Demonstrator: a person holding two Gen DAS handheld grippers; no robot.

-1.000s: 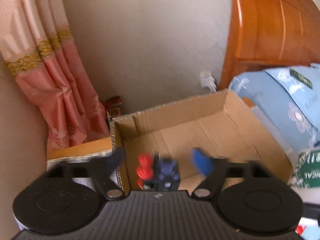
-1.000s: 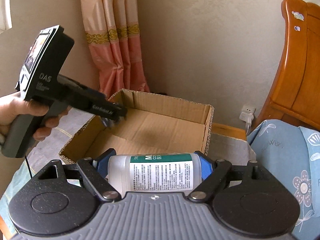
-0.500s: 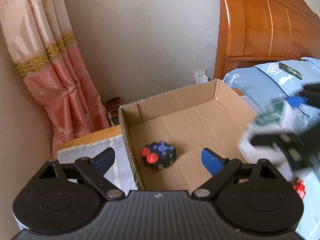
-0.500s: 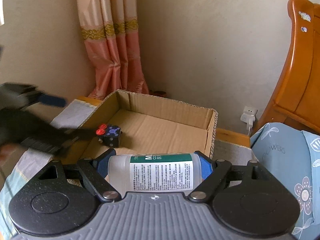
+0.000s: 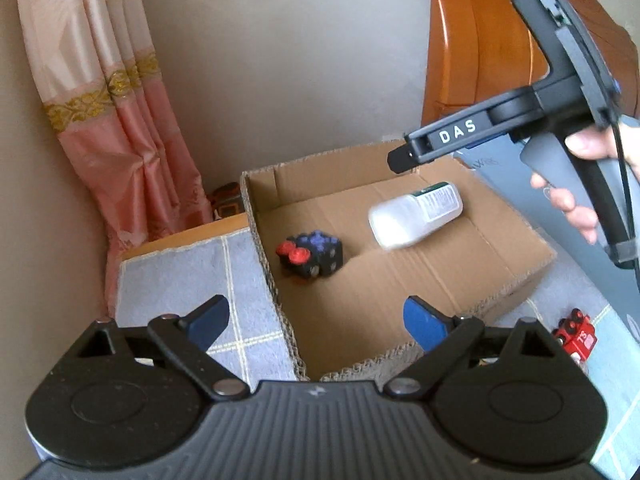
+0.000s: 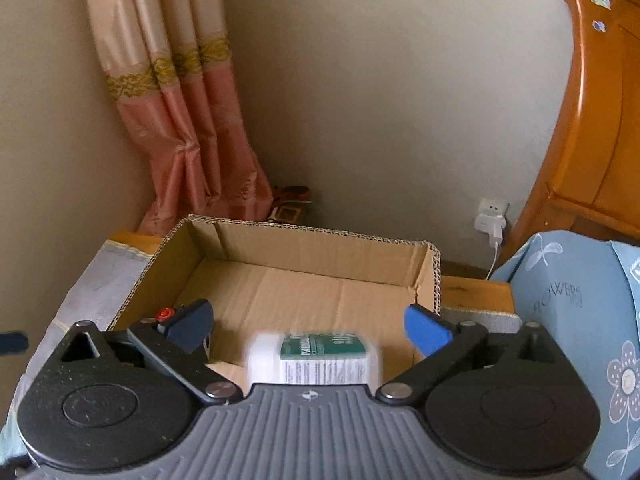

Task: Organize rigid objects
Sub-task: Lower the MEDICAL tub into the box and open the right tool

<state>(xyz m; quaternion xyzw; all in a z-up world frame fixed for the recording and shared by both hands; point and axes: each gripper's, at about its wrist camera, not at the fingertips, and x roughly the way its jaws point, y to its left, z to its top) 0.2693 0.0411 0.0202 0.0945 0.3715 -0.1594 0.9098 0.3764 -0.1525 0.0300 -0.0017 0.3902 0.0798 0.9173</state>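
Observation:
A white bottle with a green label shows blurred inside the open cardboard box, below the tip of my right gripper. In the right wrist view the bottle sits apart from both pads. My right gripper hangs over the box, its jaws opening and gripping nothing. A black cube toy with red and blue knobs rests near the box's left wall. My left gripper is open and empty above the box's near left corner.
A red toy vehicle lies on the checked cloth right of the box. A pink curtain hangs at the left, and a wooden headboard and blue flowered bedding stand at the right. A wall socket sits behind the box.
My right gripper has spread its jaws and let go of the bottle, which now drops into the box. My left gripper has drawn back from the cube toy towards the box's near corner.

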